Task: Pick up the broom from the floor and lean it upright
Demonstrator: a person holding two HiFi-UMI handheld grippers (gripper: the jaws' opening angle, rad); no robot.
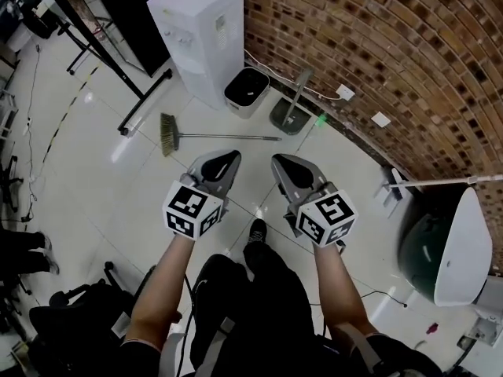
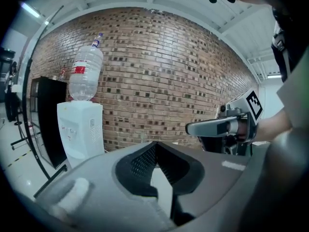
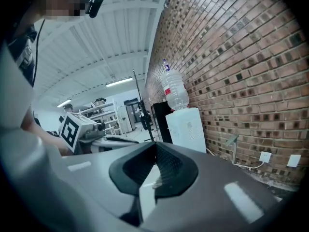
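Observation:
The broom (image 1: 220, 137) lies flat on the pale tiled floor, with its bristle head (image 1: 168, 134) at the left and its thin handle running right toward the brick wall. Both grippers hover side by side above the floor, nearer to me than the broom and apart from it. My left gripper (image 1: 228, 161) is shut and empty, its jaws meeting at the tip (image 2: 155, 144). My right gripper (image 1: 283, 163) is also shut with nothing in it (image 3: 155, 145). Neither gripper view shows the broom.
A white water dispenser (image 1: 196, 34) stands against the brick wall (image 1: 377, 45), with a small bin (image 1: 246, 91) and a dustpan (image 1: 289, 115) beside it. A black stand's leg (image 1: 145, 100) lies left of the broom. A large white-and-green object (image 1: 456, 250) sits at the right.

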